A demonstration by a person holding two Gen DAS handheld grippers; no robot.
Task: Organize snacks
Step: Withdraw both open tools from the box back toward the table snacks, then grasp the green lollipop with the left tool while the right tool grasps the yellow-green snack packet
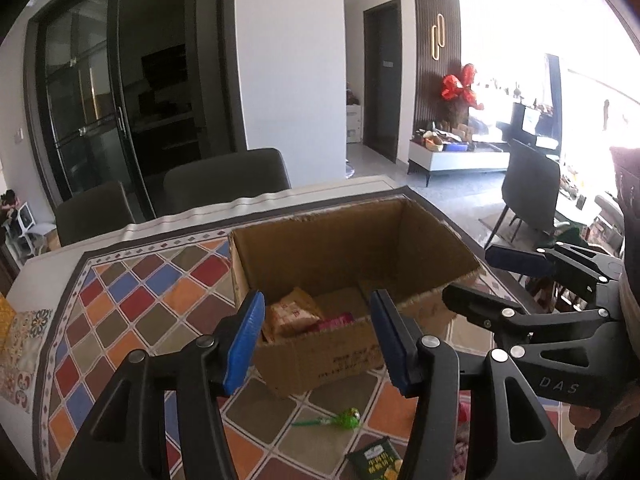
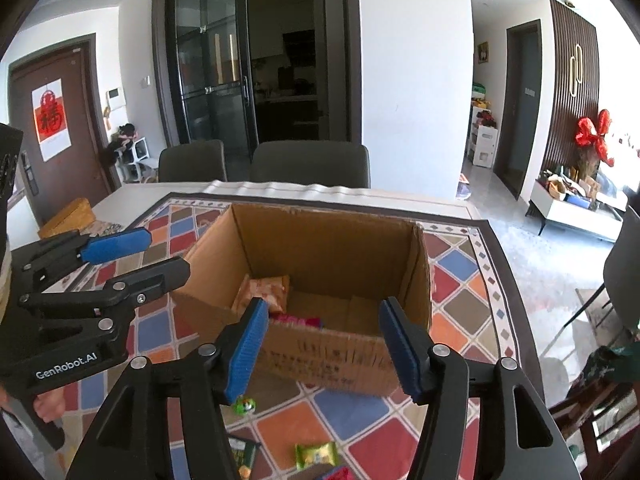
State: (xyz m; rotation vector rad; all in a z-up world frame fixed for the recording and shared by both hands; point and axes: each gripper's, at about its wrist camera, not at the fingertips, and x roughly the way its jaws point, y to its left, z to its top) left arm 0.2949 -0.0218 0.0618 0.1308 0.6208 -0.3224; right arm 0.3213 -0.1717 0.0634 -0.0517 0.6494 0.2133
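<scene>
Hovering near the cardboard box's (image 2: 320, 356) front wall, the left gripper (image 1: 318, 336) and right gripper (image 2: 322, 344) were both released, empty, above the tabletop (image 2: 460, 264).

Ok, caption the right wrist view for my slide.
Both open grippers hover before a cardboard box holding a few snacks.

Left tool (image 1: 318, 336) and right tool (image 2: 323, 346) side by side, jaws apart, empty.
</scene>
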